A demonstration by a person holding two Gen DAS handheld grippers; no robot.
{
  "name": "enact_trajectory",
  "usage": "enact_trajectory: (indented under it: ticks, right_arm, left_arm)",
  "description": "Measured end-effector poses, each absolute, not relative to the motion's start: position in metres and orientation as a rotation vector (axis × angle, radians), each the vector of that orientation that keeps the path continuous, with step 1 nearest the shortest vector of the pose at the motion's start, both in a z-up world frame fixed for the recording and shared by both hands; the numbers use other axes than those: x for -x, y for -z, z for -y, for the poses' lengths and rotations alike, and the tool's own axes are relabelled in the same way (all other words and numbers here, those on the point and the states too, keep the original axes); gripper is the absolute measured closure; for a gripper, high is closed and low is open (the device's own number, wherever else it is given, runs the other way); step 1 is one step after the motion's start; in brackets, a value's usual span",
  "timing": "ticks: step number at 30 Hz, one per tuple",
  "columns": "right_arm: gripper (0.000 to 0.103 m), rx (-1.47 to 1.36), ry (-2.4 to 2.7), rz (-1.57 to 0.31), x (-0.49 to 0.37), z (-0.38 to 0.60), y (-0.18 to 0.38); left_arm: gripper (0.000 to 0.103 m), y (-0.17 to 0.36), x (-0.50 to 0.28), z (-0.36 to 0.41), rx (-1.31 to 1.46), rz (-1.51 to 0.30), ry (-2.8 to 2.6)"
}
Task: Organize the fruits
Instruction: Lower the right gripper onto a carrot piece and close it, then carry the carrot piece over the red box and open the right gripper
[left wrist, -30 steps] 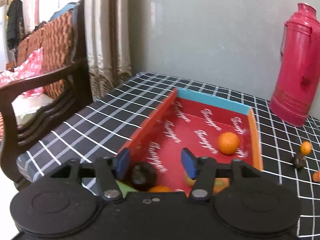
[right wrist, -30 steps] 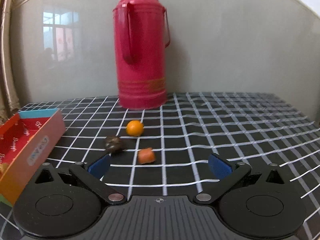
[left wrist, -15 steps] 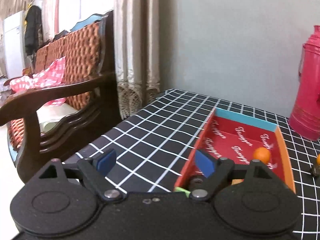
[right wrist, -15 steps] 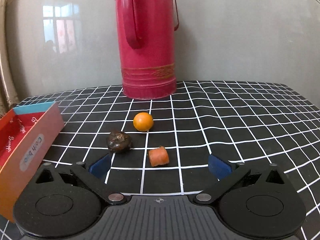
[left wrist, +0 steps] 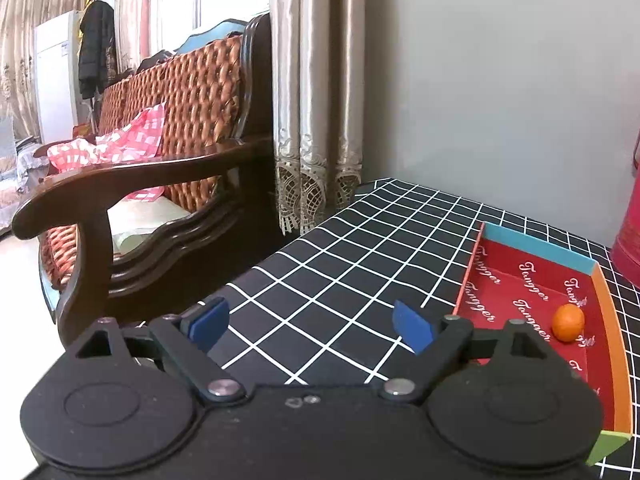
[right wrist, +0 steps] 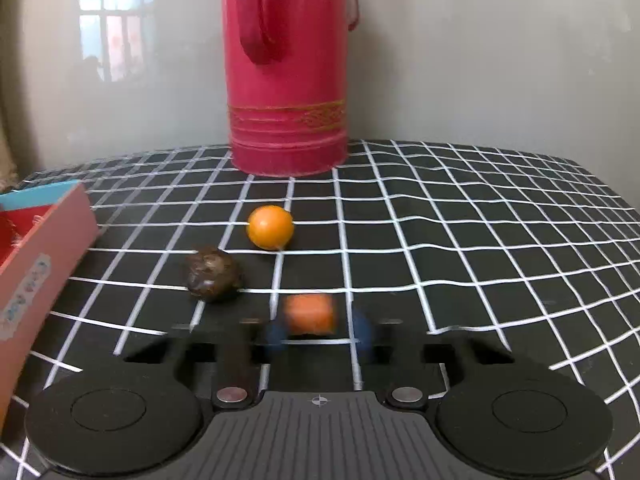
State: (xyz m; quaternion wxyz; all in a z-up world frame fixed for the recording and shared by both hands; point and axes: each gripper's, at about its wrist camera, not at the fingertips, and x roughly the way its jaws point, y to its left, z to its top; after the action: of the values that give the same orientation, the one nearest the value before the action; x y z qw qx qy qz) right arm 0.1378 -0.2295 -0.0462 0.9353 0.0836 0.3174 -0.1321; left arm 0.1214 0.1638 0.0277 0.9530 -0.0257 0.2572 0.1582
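Checked black counter point(right wrist: 460, 240), red thermos point(right wrist: 286, 80) at wall. Right claw point(right wrist: 318, 330) clenched on blurred orange chunk point(right wrist: 310, 316), long axis crosswise. Left claw point(left wrist: 310, 322) opening, nothing between; orange fruit point(left wrist: 568, 322) in red box point(left wrist: 622, 368).

Cloth point(right wrist: 460, 216): black, white grid. Flask point(right wrist: 286, 80): pink-red, gold band. Box point(left wrist: 532, 280): red floor with white script, blue end wall, orange side wall. Fruits: one orange point(right wrist: 270, 227), one dark brown point(right wrist: 213, 273), one orange-red point(right wrist: 310, 313). Pads point(left wrist: 208, 322): blue.
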Motion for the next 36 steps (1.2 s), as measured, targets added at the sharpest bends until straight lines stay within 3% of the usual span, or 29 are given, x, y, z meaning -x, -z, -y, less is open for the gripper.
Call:
enact_trajectory:
  ticks: [20, 36]
  right_arm:
    - [0.08, -0.2, -0.171, -0.404, -0.105, 0.15, -0.006]
    - [0.08, -0.076, -0.432, -0.419, -0.094, 0.087, 0.002]
  left_arm:
    - [0.018, -0.019, -0.124, -0.178, 0.107, -0.59, -0.371]
    - [0.018, -0.019, -0.124, -0.176, 0.107, -0.596, -0.37]
